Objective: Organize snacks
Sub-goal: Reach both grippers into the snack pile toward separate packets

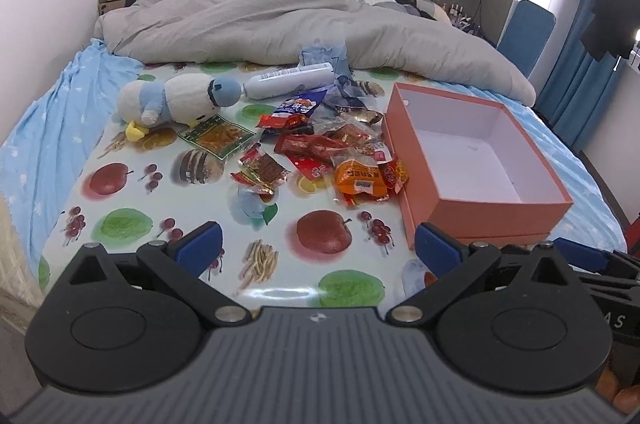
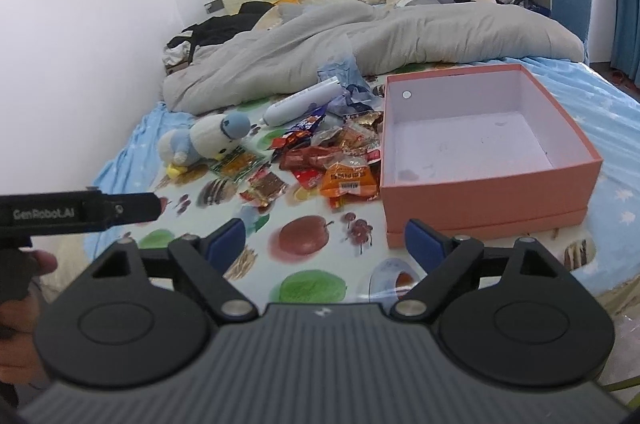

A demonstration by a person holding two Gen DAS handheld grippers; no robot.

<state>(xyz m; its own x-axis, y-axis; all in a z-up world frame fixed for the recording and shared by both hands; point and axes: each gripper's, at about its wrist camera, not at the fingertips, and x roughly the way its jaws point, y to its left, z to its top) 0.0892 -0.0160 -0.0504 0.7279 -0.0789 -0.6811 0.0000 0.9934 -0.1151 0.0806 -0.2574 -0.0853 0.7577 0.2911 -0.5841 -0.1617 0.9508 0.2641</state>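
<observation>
A pile of snack packets (image 1: 336,144) lies on a fruit-print sheet (image 1: 160,200) on the bed; it also shows in the right wrist view (image 2: 332,156). An orange packet (image 1: 360,178) (image 2: 350,180) lies nearest the box. An empty pink box (image 1: 496,212) (image 2: 488,192) sits right of the pile. My left gripper (image 1: 318,248) is open and empty, low over the sheet's near edge. My right gripper (image 2: 326,242) is open and empty, in front of the box's near left corner.
A plush penguin (image 1: 176,100) and a white bottle (image 1: 288,80) lie behind the pile. A grey duvet (image 1: 280,24) covers the far half of the bed. The left gripper's body (image 2: 80,212) shows at the right wrist view's left edge.
</observation>
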